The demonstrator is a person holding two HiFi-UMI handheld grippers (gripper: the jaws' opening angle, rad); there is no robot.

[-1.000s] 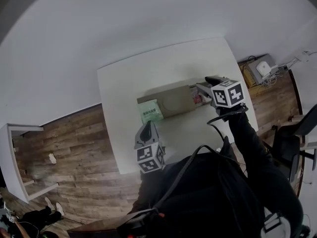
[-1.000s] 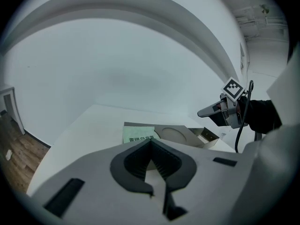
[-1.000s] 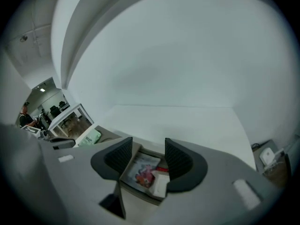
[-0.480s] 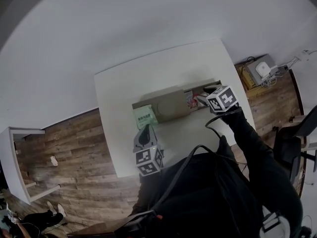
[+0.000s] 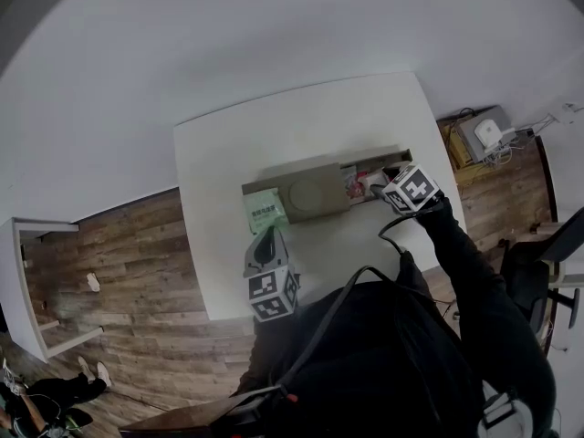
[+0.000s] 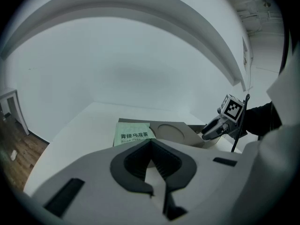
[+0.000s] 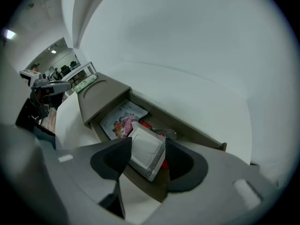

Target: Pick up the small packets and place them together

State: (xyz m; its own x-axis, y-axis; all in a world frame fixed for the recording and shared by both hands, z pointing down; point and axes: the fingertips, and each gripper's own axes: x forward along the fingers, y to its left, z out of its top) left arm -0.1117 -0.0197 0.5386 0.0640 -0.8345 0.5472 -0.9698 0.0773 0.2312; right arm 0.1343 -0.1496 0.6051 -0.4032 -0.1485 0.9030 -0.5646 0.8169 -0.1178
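A brown cardboard box (image 5: 306, 194) lies across the white table (image 5: 274, 144). Its right end is open and holds small packets. A green packet (image 5: 266, 212) with print rests at the box's left end, also visible in the left gripper view (image 6: 133, 134). My right gripper (image 5: 376, 185) hangs over the open end, open, its jaws either side of a white-silver packet (image 7: 146, 150). That packet leans over the box's front wall. Beside it lie a colourful packet (image 7: 121, 121) and a red one (image 7: 146, 124). My left gripper (image 5: 267, 235) is shut and empty near the table's front edge, just short of the green packet.
The box's closed lid (image 7: 101, 97) carries a round mark. Beyond the table edges is wooden floor, with a white shelf (image 5: 36, 281) at the left, cables and devices (image 5: 488, 135) at the right, and a chair (image 5: 538, 263).
My right gripper has dropped lower and moved slightly left onto the box's open end. The left gripper has stayed where it was.
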